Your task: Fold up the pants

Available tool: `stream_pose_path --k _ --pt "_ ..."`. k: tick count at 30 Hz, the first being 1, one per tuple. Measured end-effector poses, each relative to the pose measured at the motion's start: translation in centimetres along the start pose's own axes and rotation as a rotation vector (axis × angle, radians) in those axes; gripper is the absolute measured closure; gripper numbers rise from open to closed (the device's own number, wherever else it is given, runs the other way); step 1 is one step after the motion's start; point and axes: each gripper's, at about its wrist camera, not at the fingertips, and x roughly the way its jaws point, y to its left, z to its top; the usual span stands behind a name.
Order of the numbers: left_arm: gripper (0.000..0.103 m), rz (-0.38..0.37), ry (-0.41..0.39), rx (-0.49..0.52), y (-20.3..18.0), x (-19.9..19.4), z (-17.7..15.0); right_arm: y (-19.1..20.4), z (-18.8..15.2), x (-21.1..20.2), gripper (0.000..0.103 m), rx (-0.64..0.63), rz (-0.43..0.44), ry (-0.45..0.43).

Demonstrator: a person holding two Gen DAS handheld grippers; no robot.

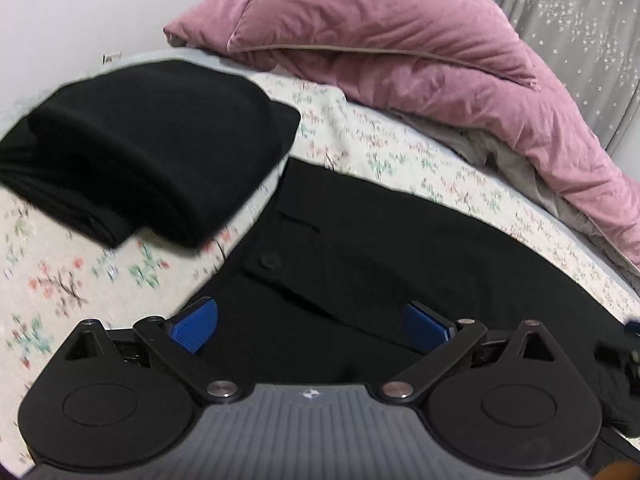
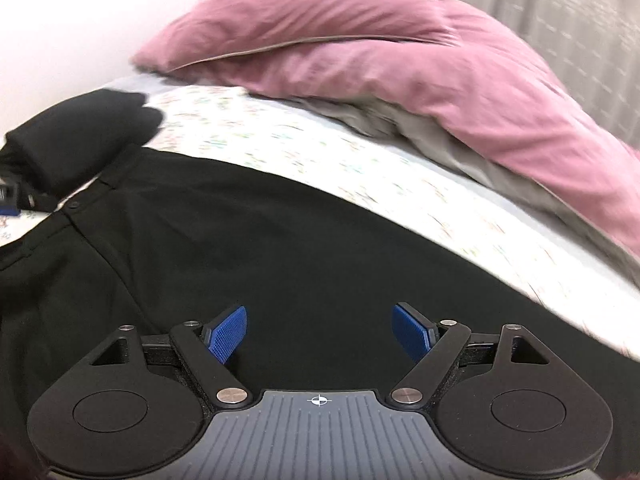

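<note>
Black pants (image 1: 380,248) lie flat on the floral bedsheet (image 1: 384,148), waistband and button (image 1: 267,261) toward the left. My left gripper (image 1: 310,326) is open just above the pants near the waistband, blue pads spread wide, holding nothing. In the right wrist view the same pants (image 2: 260,248) spread across the bed, with the button (image 2: 73,204) at far left. My right gripper (image 2: 320,332) is open over the pants' middle, empty. The left gripper's edge shows at the far left of the right wrist view (image 2: 10,200).
A folded black garment (image 1: 152,148) sits on the sheet beyond the waistband, also in the right wrist view (image 2: 84,136). A pink duvet (image 1: 420,52) is heaped along the far side of the bed, with a grey curtain (image 1: 568,20) behind.
</note>
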Motion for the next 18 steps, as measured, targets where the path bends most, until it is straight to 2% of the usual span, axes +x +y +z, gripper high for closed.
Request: stream_pose_path --k 3,6,9,12,15,18 --pt "0.000 -0.004 -0.018 -0.011 0.1 0.7 -0.7 1.0 2.6 2.2 0.021 -0.080 0.031 0.001" --pt "0.000 -0.034 0.005 -0.004 0.2 1.4 -1.6 1.7 5.2 4.9 0.021 -0.166 0.073 0.009" --pt "0.000 0.025 0.014 0.047 -0.1 2.7 -1.9 2.3 7.7 8.4 0.021 -0.257 0.083 0.041" --pt "0.000 0.028 0.002 0.038 0.4 3.2 -1.7 2.5 9.4 12.1 0.022 -0.336 0.077 0.092" --pt "0.000 0.050 -0.009 0.052 0.2 3.5 -1.8 1.9 10.4 15.0 0.024 -0.357 0.052 0.118" --pt "0.000 0.101 -0.016 0.119 -0.8 3.7 -2.3 1.6 11.7 17.7 0.027 -0.351 0.041 0.150"
